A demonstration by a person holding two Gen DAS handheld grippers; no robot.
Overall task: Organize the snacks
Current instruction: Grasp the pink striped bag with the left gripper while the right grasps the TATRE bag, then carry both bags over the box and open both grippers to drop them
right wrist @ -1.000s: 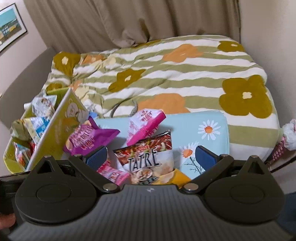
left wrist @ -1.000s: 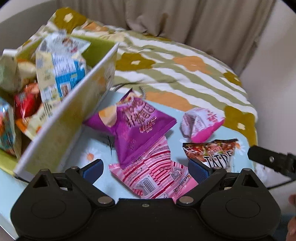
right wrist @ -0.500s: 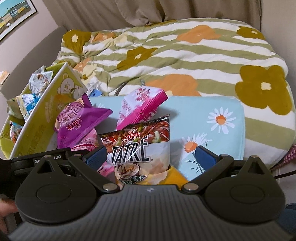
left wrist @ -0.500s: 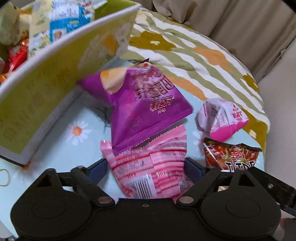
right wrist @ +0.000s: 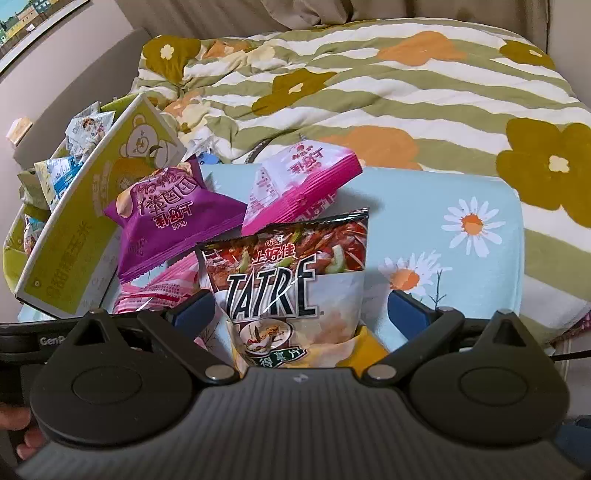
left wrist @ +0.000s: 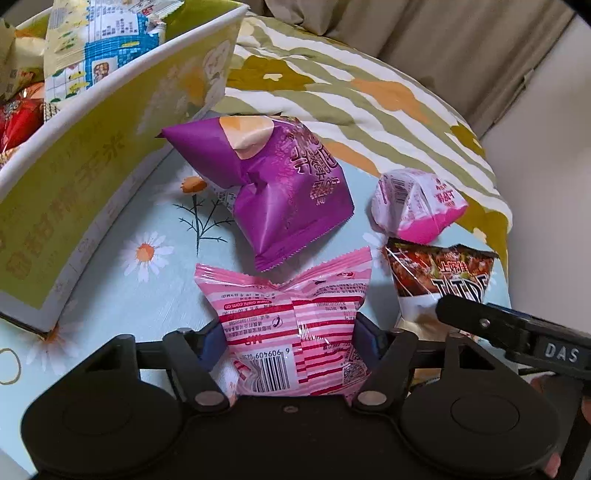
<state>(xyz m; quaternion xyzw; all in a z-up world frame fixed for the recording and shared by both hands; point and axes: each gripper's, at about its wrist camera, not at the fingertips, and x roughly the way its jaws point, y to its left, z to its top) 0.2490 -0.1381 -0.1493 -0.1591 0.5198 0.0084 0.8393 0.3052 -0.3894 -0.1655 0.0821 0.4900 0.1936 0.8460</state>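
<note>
As the left tool (left wrist: 290, 334) closes on the pink-striped foil snack packet (left wrist: 286, 314), expect it light, crinkly, slippery. Pinch mid-body; the right tool (right wrist: 301, 314) stands spread around the TATRE chip bag (right wrist: 291, 288).

A bedroom in a home, from what I see. Bed fills the background: rumpled quilt with green and white stripes and orange and olive flowers (right wrist: 388, 92). Beige fabric curtain (left wrist: 443, 40) hangs behind it, close to the bed edge. Framed picture of coloured houses (right wrist: 33, 26) on the plain wall at upper left. I'm working on a pale blue surface printed with daisies (right wrist: 461, 229), set just beside the bed. Low grey padded panel (right wrist: 92, 77) runs along the bed's left side.
</note>
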